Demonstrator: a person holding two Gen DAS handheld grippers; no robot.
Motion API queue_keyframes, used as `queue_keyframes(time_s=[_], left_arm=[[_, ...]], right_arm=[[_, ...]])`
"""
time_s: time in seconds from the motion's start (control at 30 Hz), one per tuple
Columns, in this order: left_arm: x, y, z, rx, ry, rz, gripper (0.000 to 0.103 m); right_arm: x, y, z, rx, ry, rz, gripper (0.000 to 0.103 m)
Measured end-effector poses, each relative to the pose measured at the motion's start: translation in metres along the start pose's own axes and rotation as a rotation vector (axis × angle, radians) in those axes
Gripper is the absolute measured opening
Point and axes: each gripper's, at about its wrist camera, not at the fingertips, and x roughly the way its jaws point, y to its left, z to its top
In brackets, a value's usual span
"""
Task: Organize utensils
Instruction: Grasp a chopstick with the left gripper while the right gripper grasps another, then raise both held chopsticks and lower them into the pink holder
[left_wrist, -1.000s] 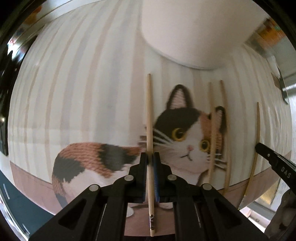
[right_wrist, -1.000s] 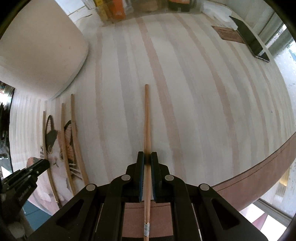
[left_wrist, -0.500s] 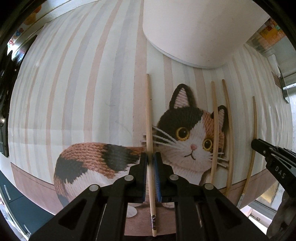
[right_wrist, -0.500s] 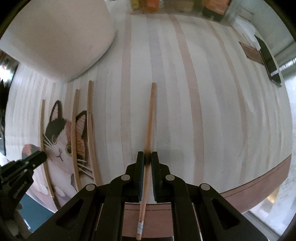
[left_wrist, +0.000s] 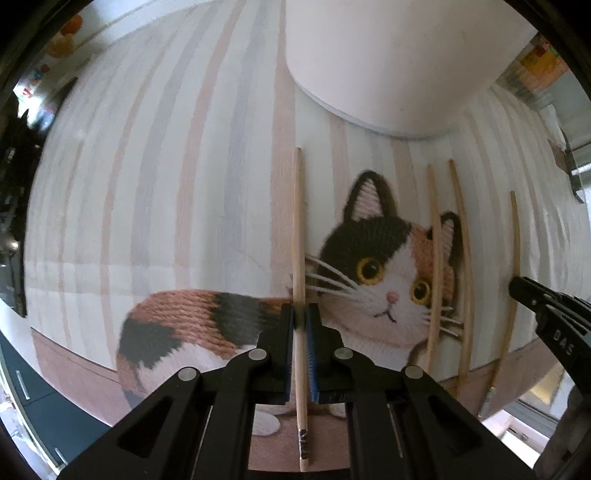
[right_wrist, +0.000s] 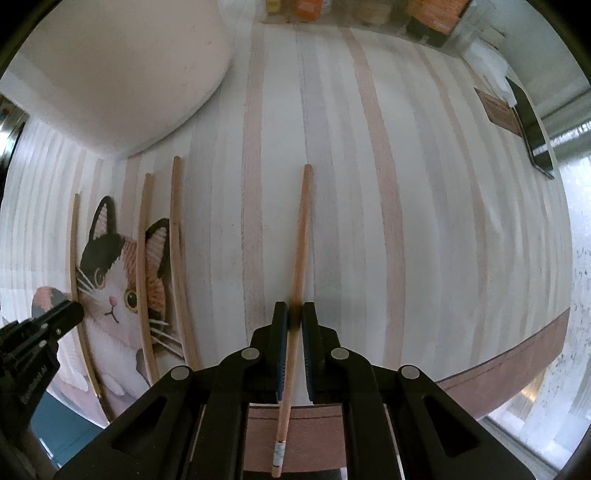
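Left gripper pinched tight on a chopstick, pointing down over the cat-print mat; that stick sits just left of the cat's face, decorated end toward the mat's near edge; right gripper clamped on another chopstick, slightly tilted, over the striped part of the mat right of the cat; two more chopsticks lie side by side across the cat's right ear, near the near edge; white round container at the mat's far side; dark phone near the far-right corner.
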Motion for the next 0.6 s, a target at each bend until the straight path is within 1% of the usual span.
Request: queue_keyframes(time_s=[0.1, 0.2, 0.27, 0.5, 0.6], left_arm=[[-0.013, 0.004, 0.003, -0.003, -0.051, 0.023, 0.004], [-0.035, 0.009, 0.009, -0.004, -0.124, 0.055, 0.004], [-0.053, 0.012, 0.012, -0.009, -0.173, 0.067, 0.004], [-0.127, 0.034, 0.024, -0.059, -0.336, 0.053, 0.004], [-0.163, 0.044, 0.025, -0.096, -0.415, 0.013, 0.004]], right_arm=[[-0.002, -0.001, 0.004, 0.019, -0.014, 0.01, 0.007], [-0.012, -0.004, 0.004, 0.035, -0.056, 0.017, 0.007], [-0.026, -0.004, 0.006, 0.034, -0.097, 0.019, 0.007], [-0.08, 0.01, 0.021, 0.028, -0.25, 0.024, 0.007], [-0.108, 0.011, 0.022, 0.028, -0.322, 0.053, 0.007]])
